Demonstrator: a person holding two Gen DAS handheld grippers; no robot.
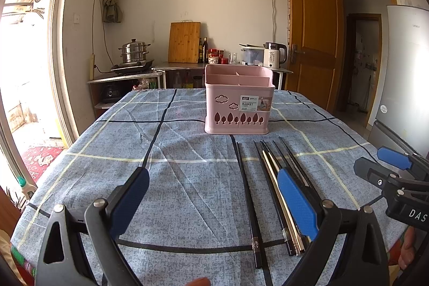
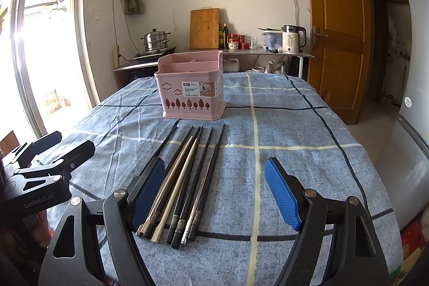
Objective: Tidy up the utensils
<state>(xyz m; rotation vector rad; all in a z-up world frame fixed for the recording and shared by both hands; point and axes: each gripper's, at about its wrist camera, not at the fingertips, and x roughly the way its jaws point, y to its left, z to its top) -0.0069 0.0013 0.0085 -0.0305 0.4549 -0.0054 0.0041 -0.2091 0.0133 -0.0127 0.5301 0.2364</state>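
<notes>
While both grippers hang over the near edge of the bench (image 1: 80, 152), neither grips anything. L gripper (image 1: 213, 201): jaws spread wide, blue pads well apart, nothing between them but cloth and one black chopstick (image 1: 248, 203) lying apart from the rest. R gripper (image 2: 214, 195): jaws also wide open; most of the chopsticks (image 2: 185, 184) lie between its fingers, w/ the leftmost ones running under or just beside the left pad – can't tell if touching.

Chopsticks sit in a loose fan near the middle of the near edge, thick ends toward the near edge, tips pointing at the far edge. Mostly black, a couple pale wood or metal-looking. They rest flat on the blue checked cloth (image 2: 295, 125) covering the bench.

Pink basket (image 2: 191, 95) stands upright toward the far edge, approx. centre, just beyond the chopstick tips but not touching them. Its divided compartments look empty from what shows. Tree and cloud cut-outs plus a label on the near wall.

In the left wrist view the R gripper shows at the right side; in the right wrist view the L one shows at the left side.
</notes>
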